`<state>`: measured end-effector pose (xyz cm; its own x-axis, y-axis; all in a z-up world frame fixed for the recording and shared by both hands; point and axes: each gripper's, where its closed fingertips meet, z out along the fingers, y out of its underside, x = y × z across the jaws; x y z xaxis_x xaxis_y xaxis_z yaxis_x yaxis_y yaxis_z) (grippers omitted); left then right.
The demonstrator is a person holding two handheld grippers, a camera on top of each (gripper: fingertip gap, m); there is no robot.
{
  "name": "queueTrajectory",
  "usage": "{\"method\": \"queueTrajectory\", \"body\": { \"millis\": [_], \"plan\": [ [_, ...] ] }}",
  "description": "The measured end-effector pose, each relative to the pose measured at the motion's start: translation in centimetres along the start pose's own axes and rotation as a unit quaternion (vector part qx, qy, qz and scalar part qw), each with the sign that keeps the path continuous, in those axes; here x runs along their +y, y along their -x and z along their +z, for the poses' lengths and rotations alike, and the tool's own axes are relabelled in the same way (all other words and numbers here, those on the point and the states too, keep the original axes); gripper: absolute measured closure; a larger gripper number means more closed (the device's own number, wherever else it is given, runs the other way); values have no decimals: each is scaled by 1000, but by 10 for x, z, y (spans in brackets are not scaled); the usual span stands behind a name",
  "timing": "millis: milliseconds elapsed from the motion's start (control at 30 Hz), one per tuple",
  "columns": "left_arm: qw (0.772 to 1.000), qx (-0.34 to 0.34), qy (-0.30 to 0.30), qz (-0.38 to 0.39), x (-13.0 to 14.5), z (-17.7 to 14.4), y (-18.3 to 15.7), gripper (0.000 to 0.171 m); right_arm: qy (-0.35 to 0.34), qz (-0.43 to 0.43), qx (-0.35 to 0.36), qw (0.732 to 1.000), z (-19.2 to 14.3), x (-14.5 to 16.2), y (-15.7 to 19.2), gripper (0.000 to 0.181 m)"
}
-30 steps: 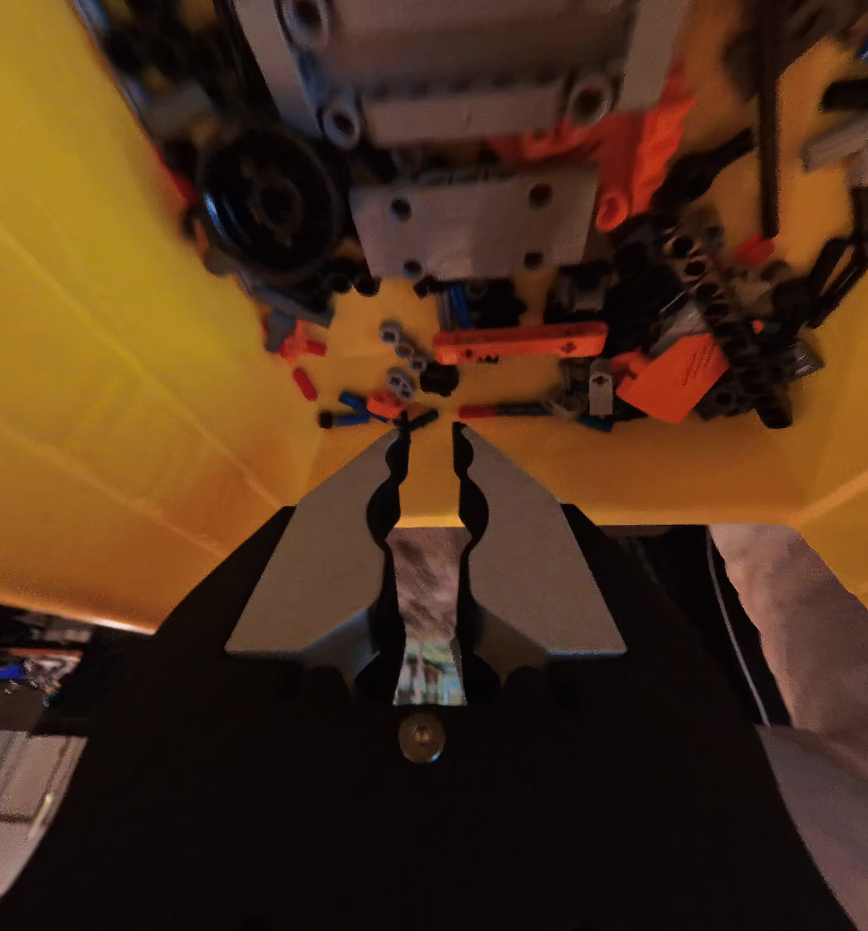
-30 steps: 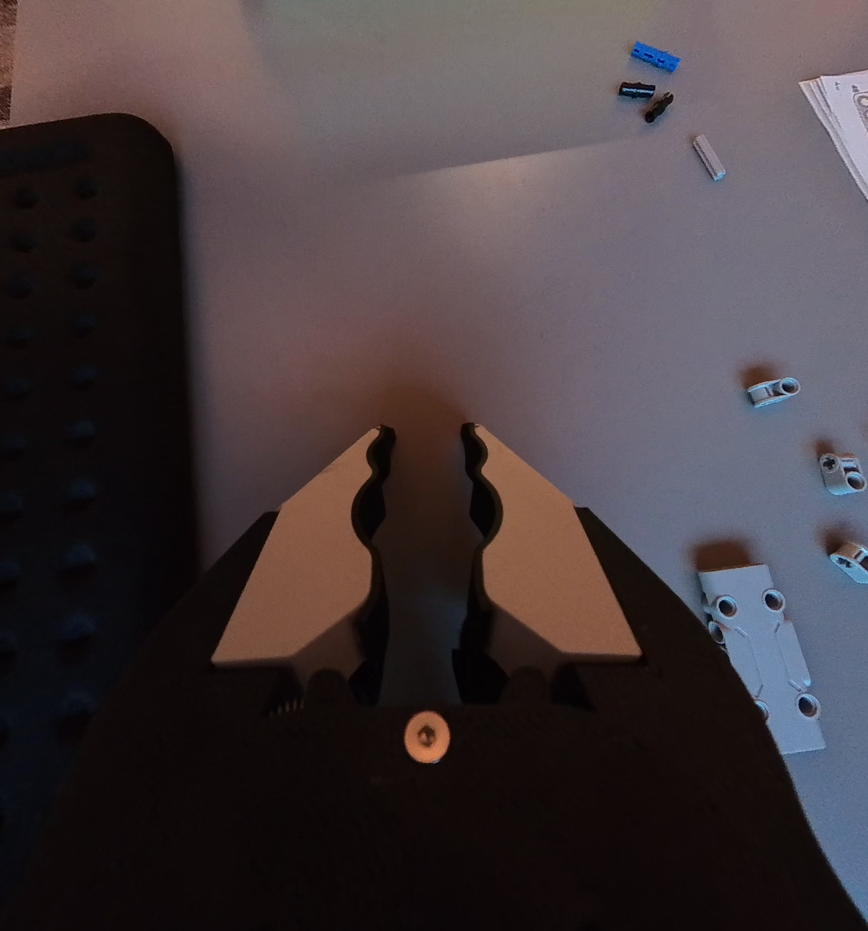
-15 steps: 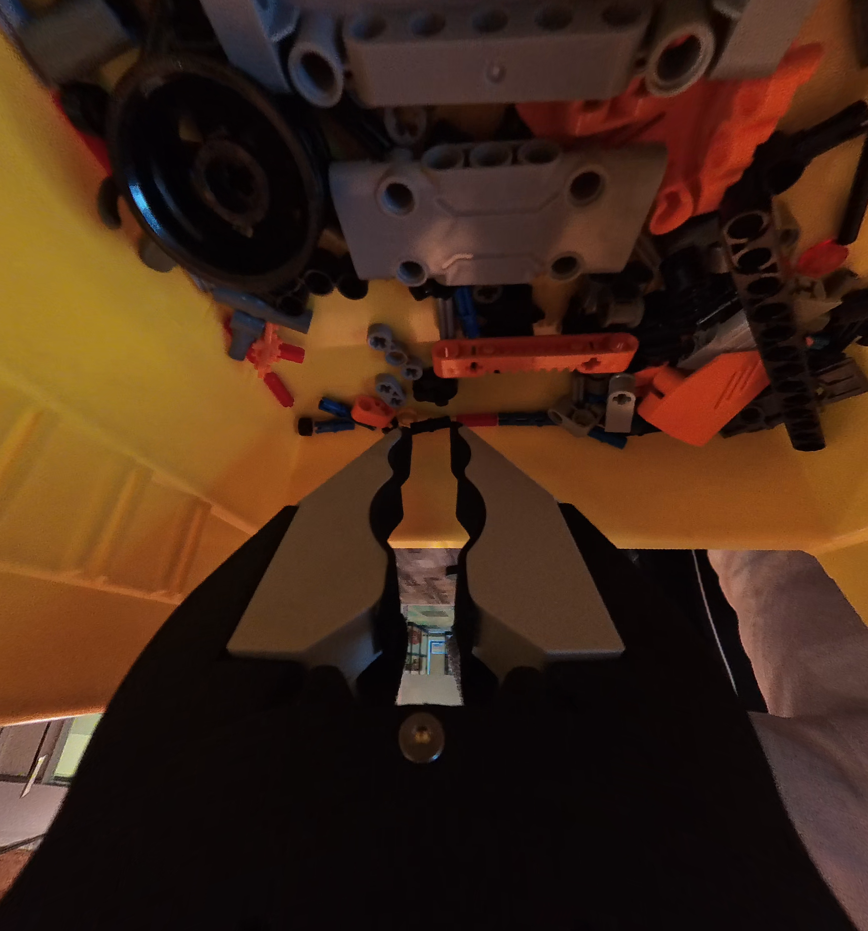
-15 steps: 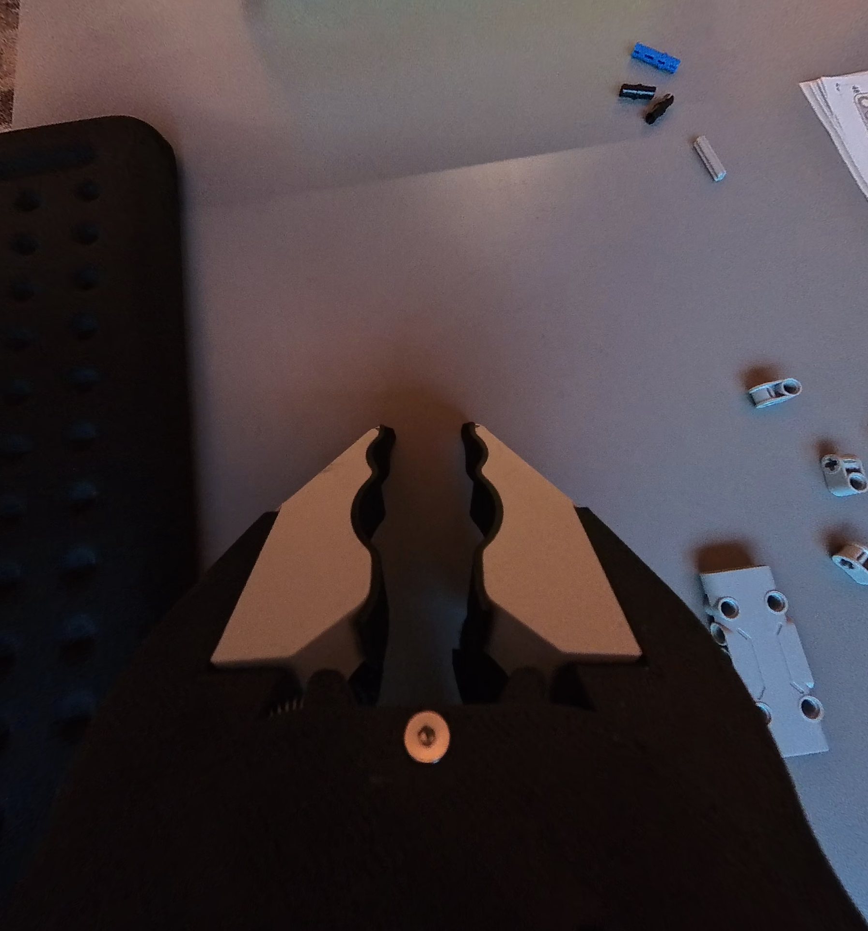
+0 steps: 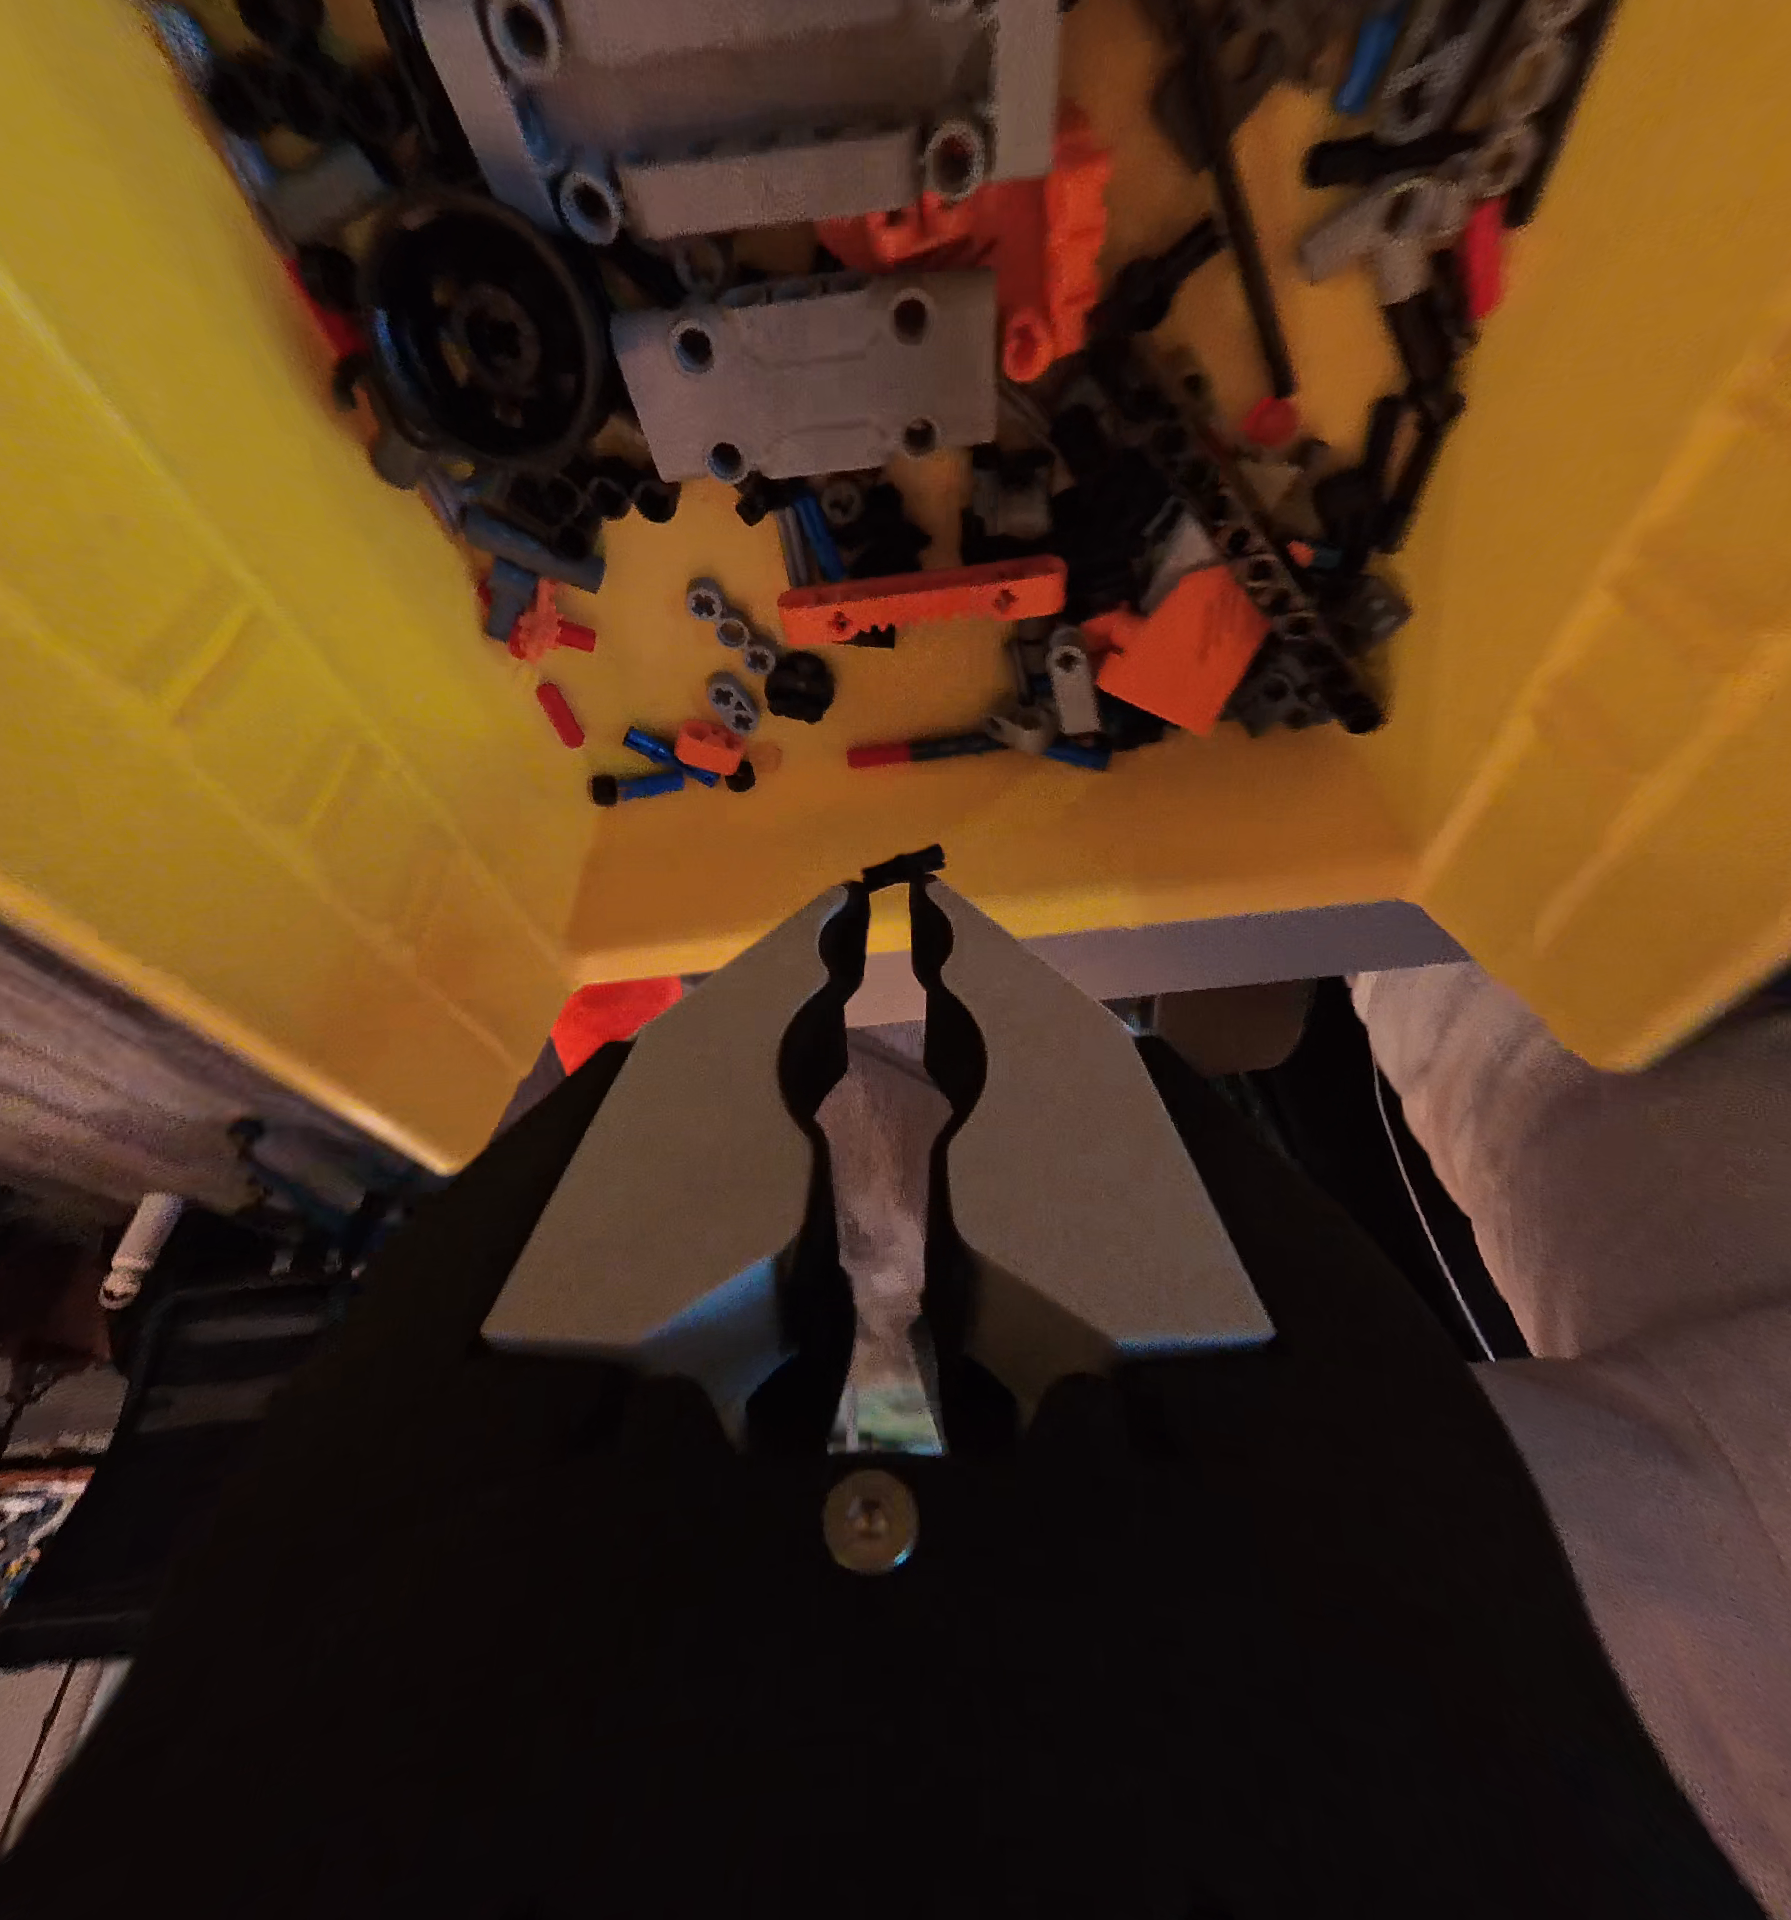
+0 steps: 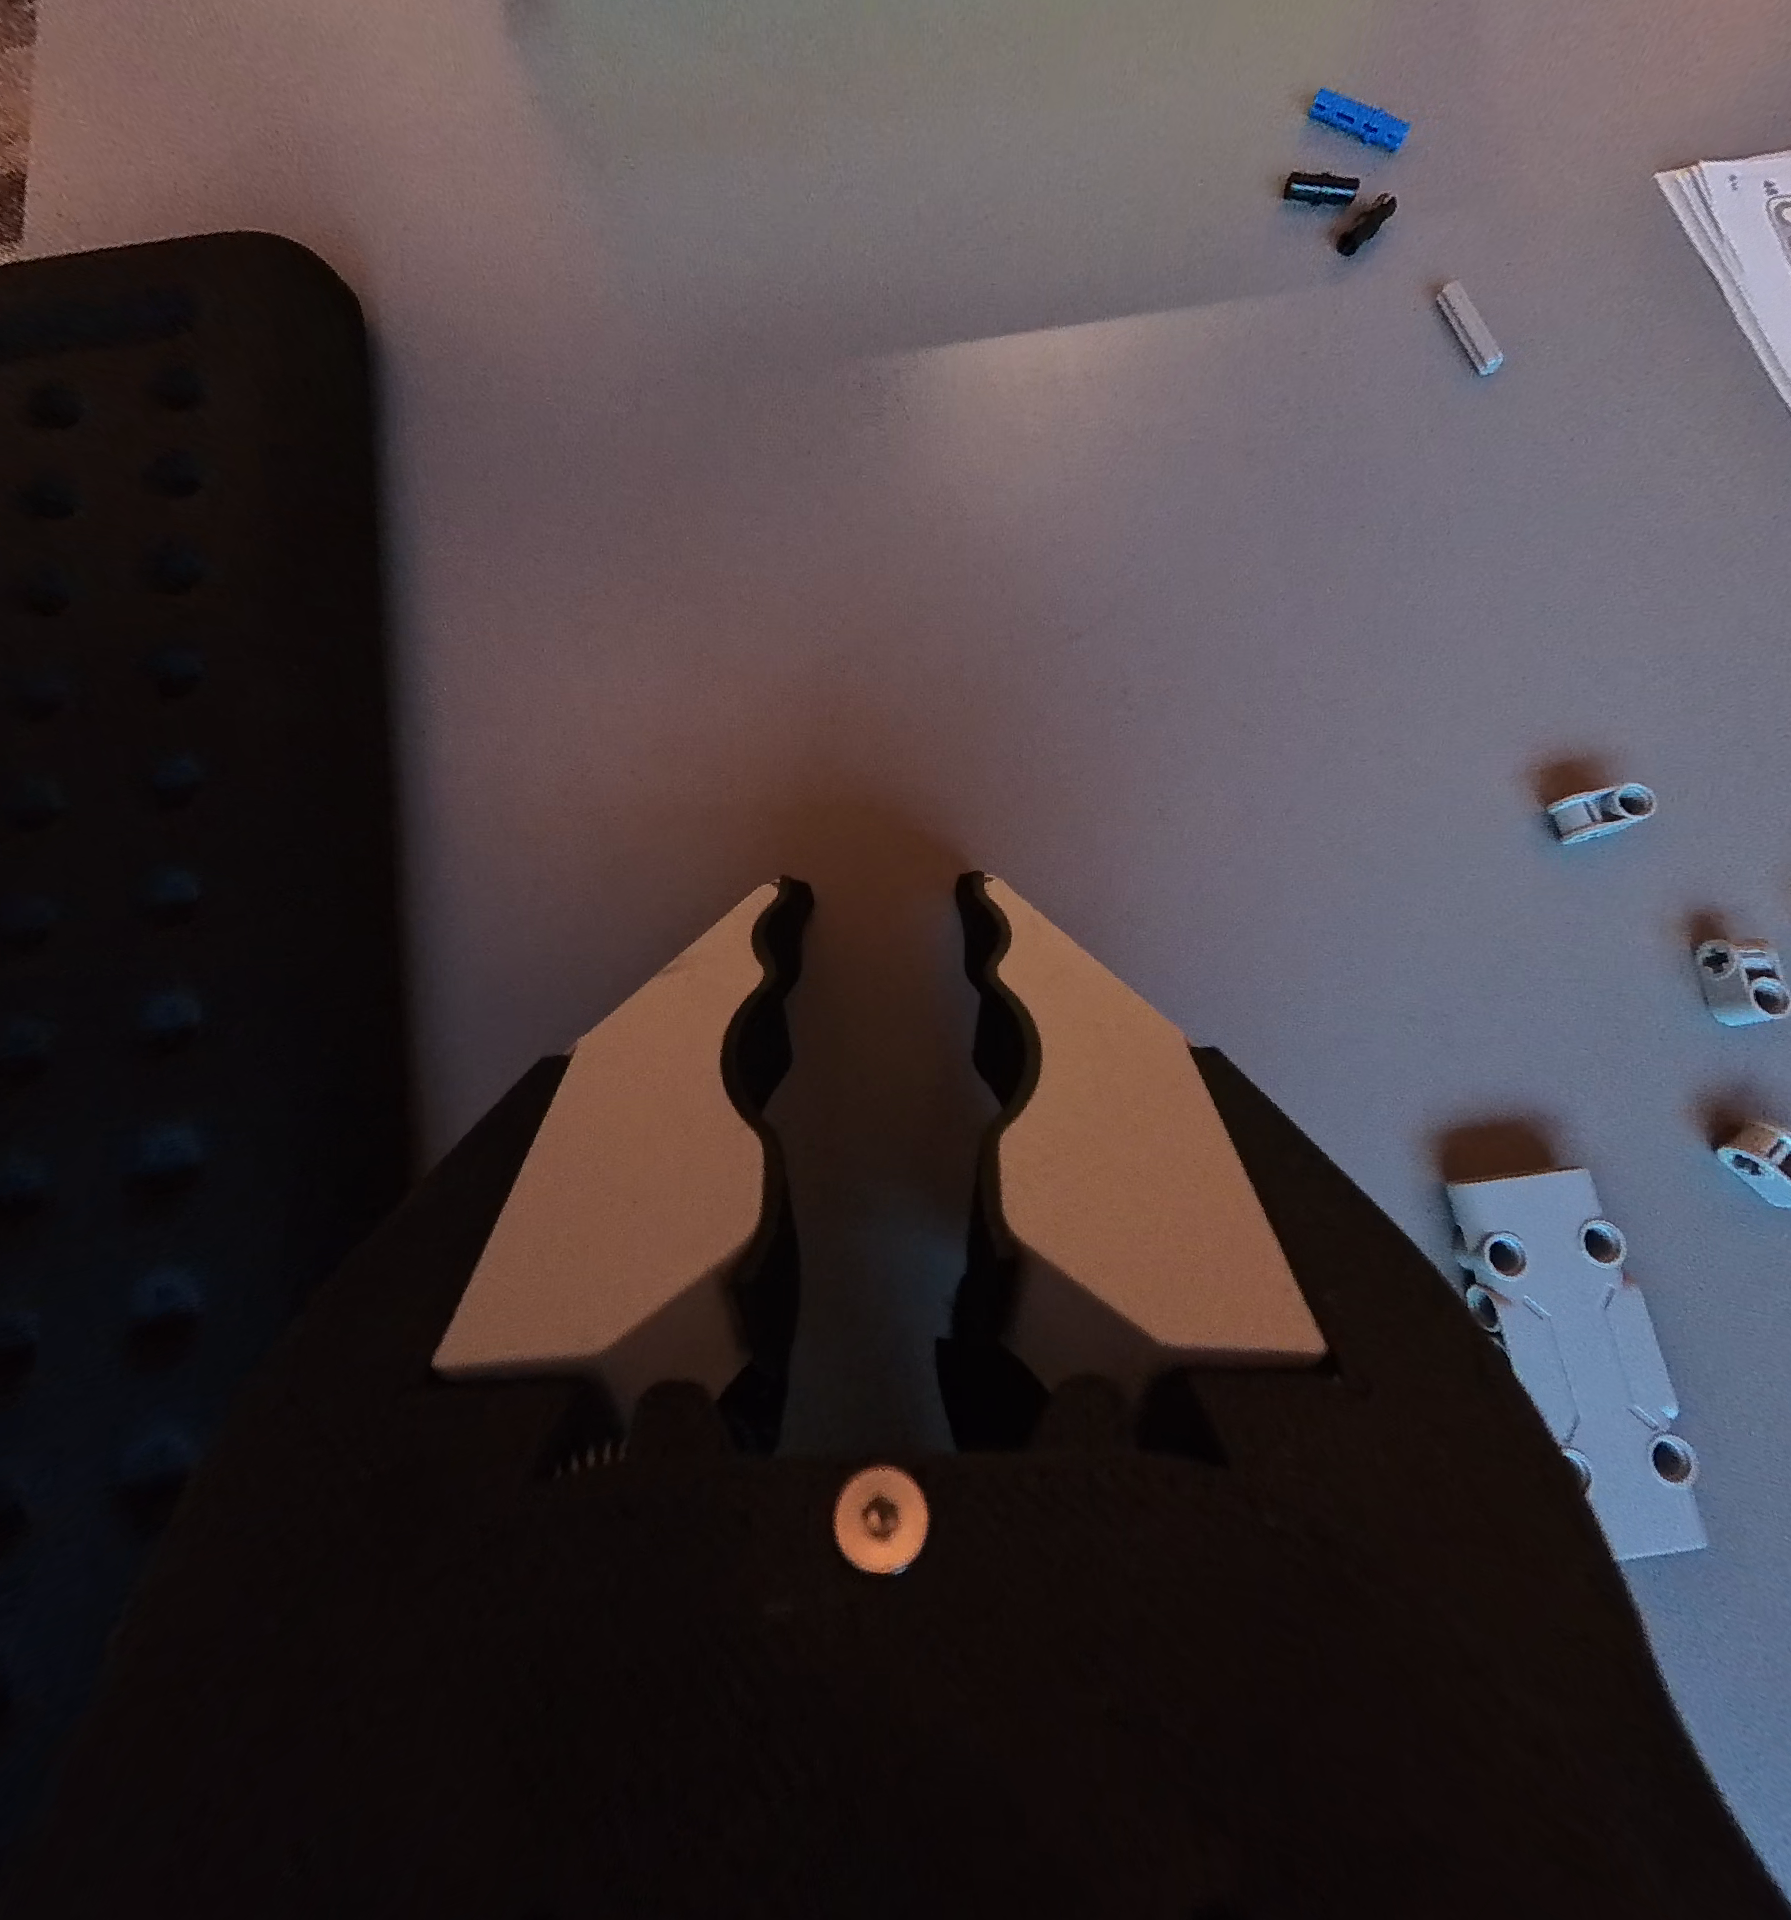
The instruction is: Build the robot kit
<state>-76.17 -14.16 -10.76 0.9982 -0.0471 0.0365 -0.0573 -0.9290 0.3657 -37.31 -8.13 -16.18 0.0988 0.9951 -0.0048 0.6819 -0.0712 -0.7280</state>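
My left gripper [image 5: 889, 894] is shut on a small black pin [image 5: 903, 864] held crosswise at its fingertips, above the near wall of a yellow bin [image 5: 247, 644]. The bin holds many building-toy parts: a black wheel [image 5: 480, 330], a grey panel [image 5: 818, 374], an orange beam [image 5: 922, 613] and small pins. My right gripper [image 6: 883, 888] is open and empty, low over a grey table [image 6: 974, 520]. A grey panel piece [image 6: 1577, 1361] lies to its right.
A black studded mat [image 6: 132, 727] lies left of the right gripper. Small grey connectors [image 6: 1743, 982], a blue piece [image 6: 1358, 120], two black pins [image 6: 1338, 203], a grey axle [image 6: 1467, 327] and a paper booklet [image 6: 1784, 270] lie on the table's right. A person's sleeve [image 5: 1639, 1351] is by the bin. There is about 40 centimeters between the tips of the two grippers. My right tips are roughly 20 centimeters from the grey axle [image 6: 1467, 327].
My left gripper closed on the black pin at the bin floor and has pulled back up with it, away from the parts. The right gripper has not moved.
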Motion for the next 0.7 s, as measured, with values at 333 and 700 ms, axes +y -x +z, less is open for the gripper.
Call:
{"method": "queueTrajectory", "body": {
  "millis": [333, 700],
  "plan": [
    [972, -16, -131, 195, -82, -99, -118, 166, 5, -6, 1, 1000, 0, 1, 1, 148],
    [951, -8, 11, 309, -143, -7, -203, 166, 0, -7, -9, 1000, 1, -1, 6, 146]
  ]
}}
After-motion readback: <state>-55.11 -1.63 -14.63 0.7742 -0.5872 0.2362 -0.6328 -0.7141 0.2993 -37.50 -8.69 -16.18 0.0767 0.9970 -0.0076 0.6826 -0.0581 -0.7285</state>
